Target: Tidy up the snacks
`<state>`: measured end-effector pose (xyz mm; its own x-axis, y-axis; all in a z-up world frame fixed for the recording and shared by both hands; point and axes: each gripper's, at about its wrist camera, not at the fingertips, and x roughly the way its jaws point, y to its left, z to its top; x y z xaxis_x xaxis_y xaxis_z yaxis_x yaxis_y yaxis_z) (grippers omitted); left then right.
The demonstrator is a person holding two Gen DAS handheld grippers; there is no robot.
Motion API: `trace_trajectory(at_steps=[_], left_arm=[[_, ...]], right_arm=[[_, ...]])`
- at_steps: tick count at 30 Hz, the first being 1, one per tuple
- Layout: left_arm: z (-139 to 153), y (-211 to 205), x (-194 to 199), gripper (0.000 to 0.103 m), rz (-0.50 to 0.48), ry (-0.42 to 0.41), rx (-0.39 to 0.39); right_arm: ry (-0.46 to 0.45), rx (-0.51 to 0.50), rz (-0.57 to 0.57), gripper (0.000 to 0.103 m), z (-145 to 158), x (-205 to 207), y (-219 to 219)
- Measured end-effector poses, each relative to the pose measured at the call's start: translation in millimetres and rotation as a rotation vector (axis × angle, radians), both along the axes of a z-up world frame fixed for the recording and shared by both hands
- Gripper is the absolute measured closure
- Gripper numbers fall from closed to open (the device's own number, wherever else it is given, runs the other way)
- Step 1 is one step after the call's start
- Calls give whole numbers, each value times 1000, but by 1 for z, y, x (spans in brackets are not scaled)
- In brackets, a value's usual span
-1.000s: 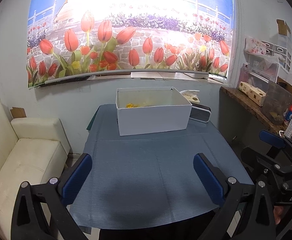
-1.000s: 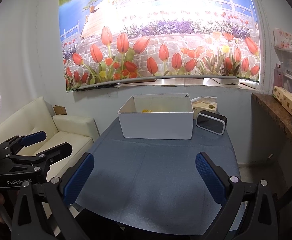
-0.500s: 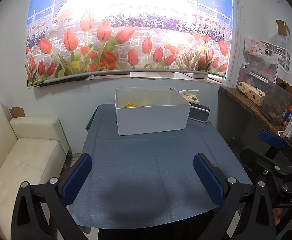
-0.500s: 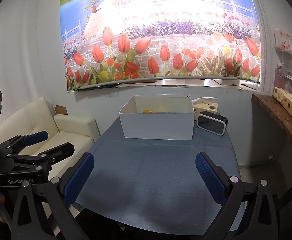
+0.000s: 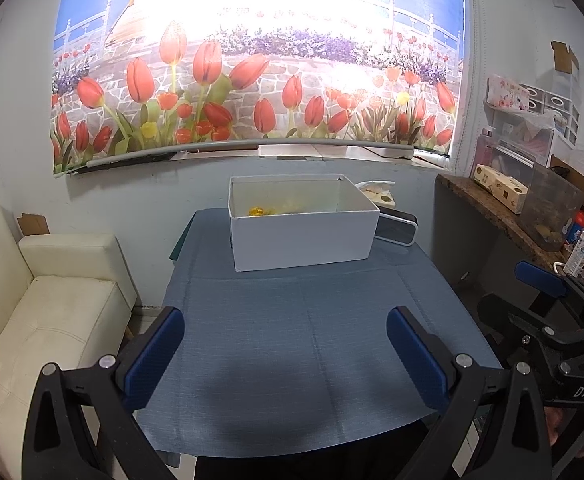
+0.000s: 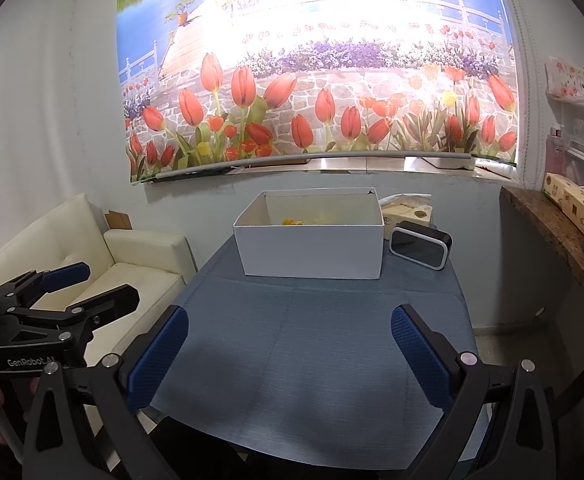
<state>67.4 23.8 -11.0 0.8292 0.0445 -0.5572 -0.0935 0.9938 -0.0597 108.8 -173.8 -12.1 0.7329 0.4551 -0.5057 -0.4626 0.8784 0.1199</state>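
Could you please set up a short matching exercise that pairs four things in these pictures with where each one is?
Things:
1. white box
2. digital clock
3. cream sofa
4. yellow snacks

Places:
A. on the floor left of the table
B. inside the box
C. at the far end of the blue tablecloth
D. just right of the box, on the table

Pairs: 1-C, 2-D, 3-A, 4-B

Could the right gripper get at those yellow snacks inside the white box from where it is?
Probably yes: the right gripper is open, the white box has no lid, and only bare blue tablecloth lies between.
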Motion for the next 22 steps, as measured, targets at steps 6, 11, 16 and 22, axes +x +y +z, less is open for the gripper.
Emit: trace_trajectory(at_steps=[6,11,16,22], left_arm=[[1,2,1,0,-3,0,-4],[2,1,1,0,-8,3,-5],[1,1,1,0,-10,2,-7],[2,1,1,0,-18,-6,-22]], right_arm=[[-2,0,-5,0,1,0,-1],[2,1,-3,0,1,1,-2],[3,1,0,0,0,1,-2],[3,2,1,0,0,1,-1]])
